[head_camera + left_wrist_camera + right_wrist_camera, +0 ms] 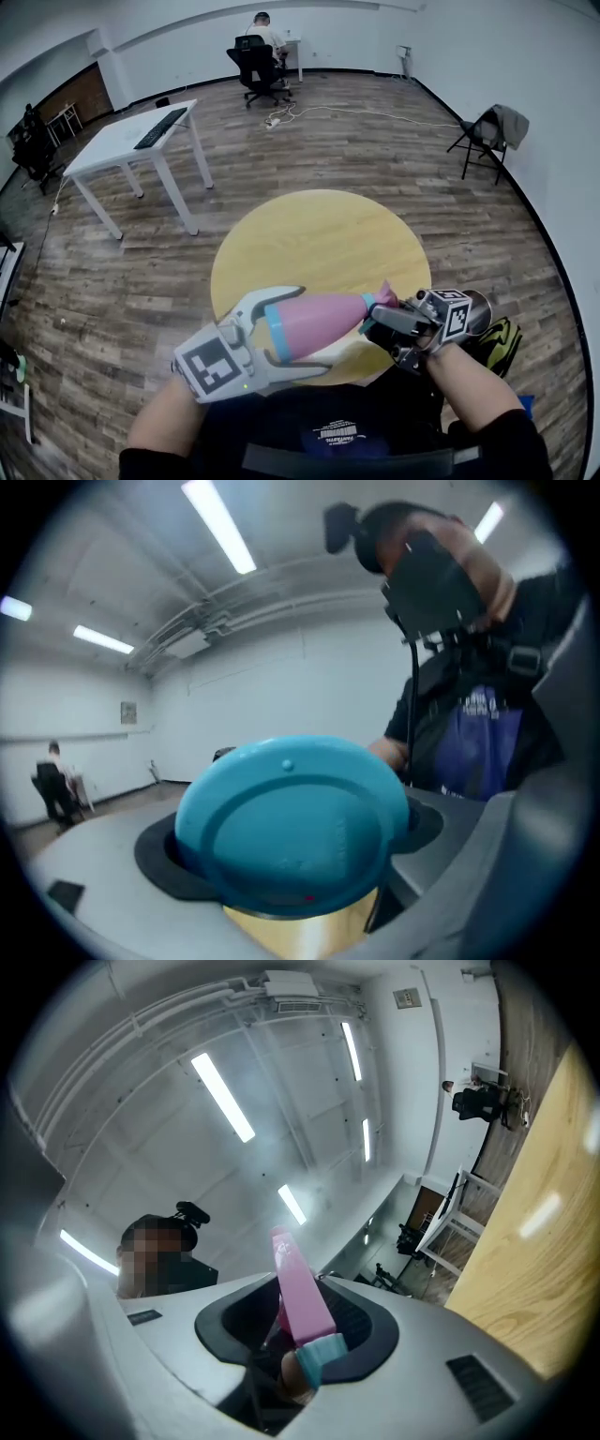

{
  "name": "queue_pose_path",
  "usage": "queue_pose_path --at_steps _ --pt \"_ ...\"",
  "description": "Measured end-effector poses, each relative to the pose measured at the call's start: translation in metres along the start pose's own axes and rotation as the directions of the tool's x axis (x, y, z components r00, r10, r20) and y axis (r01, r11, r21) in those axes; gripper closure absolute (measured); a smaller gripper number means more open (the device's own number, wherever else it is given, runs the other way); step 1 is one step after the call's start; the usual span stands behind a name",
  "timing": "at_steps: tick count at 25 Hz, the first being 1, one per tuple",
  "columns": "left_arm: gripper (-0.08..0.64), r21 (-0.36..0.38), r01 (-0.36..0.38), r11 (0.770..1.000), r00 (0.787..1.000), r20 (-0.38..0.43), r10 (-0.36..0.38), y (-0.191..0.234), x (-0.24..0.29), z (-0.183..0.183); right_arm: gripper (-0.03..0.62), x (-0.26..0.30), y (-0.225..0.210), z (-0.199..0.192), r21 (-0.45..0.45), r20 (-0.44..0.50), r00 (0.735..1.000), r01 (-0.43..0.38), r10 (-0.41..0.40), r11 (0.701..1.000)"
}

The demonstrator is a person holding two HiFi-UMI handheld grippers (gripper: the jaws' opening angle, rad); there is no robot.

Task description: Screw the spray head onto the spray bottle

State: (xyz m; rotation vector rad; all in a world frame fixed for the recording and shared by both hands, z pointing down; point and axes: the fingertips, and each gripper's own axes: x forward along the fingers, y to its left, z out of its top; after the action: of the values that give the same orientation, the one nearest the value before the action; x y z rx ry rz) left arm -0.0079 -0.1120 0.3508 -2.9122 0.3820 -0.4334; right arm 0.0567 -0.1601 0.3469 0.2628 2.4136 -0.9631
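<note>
A pink spray bottle [319,323] with a blue base lies sideways over the near edge of the round yellow table [319,234]. My left gripper [314,329] stands open, its white jaws spread wide around the base end with a little room either side. The left gripper view is filled by that blue base [291,822]. The pink and teal spray head [382,298] sits at the bottle's neck, and my right gripper [380,328] is shut on it. In the right gripper view the spray head [300,1297] sticks up from between the jaws. The joint between head and neck is hidden.
A white desk [131,141] stands on the wood floor at the back left. A person sits in an office chair [258,52] at the far wall. A folding chair [492,131] is at the right, a cable [356,112] runs across the floor, and a yellow-green bag [502,342] lies by my right arm.
</note>
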Motion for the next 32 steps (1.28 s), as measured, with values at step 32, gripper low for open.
queue_pose_path --at_steps 32 --pt "0.041 -0.661 0.322 0.678 0.890 0.455 0.022 0.035 -0.022 0.031 0.447 0.004 -0.001 -0.012 -0.039 -0.033 0.999 -0.011 0.010 0.999"
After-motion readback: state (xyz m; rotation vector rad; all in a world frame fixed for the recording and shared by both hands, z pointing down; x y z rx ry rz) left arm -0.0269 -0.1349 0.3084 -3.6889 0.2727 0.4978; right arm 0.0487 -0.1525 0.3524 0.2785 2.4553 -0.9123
